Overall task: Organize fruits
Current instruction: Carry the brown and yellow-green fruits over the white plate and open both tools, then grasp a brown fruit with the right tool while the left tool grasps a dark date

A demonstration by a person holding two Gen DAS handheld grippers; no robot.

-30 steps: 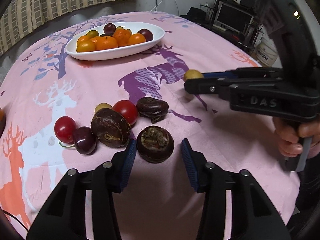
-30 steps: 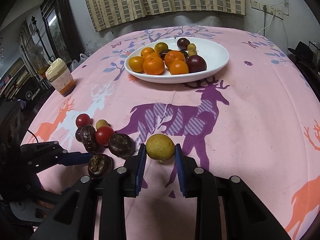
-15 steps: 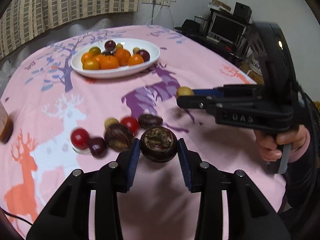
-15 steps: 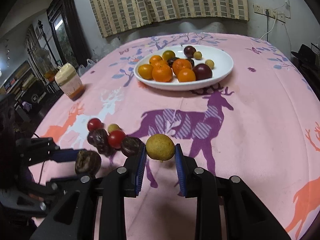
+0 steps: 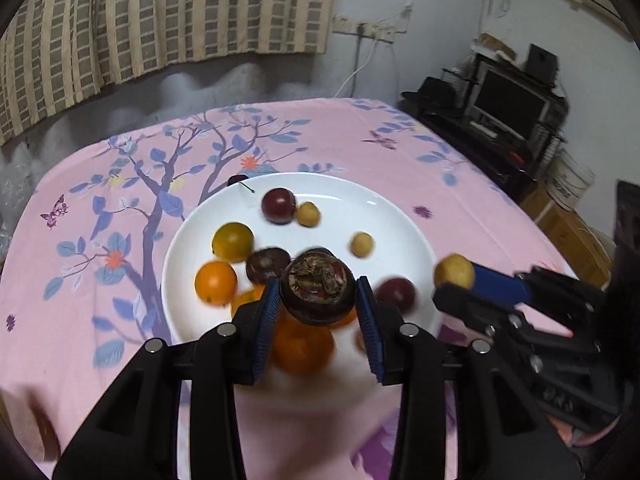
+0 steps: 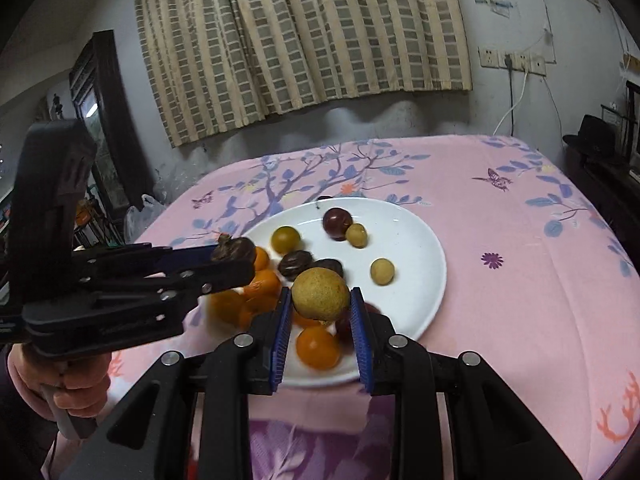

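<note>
- Left gripper (image 5: 318, 300): jaws clamped on a dark brown water chestnut (image 5: 318, 294), rough crown facing the camera. A second ago the chestnut lay on the cloth between open jaws; the jaws closed on it early in that second and have not moved since.
- Right gripper (image 6: 320, 308): jaws closed on a small yellow-brown round fruit (image 6: 320, 293); the grip is unchanged across the earlier right-wrist views.
- Position change: both grippers have travelled from the loose cluster of fruit on the near cloth to the white plate (image 5: 400, 216). Each held fruit now hangs above the plate's near half, clear of its contents.
- Plate contents: oranges (image 5: 216, 283), a yellow-green fruit (image 5: 233, 241), dark plums (image 5: 279, 205), two small yellow fruits (image 5: 362, 244) and another dark chestnut (image 5: 267, 265). The open white area lies toward the plate's far and right side.
- Surroundings: the plate rests on a pink printed tablecloth (image 6: 520, 280). The loose cluster is out of view in both current frames.
- Task status (judgement): transport is complete for both items; release is the pending step. Setting each fruit down over bare plate reduces the risk of it rolling off the piled oranges. Further fruit probably remains to be collected.
</note>
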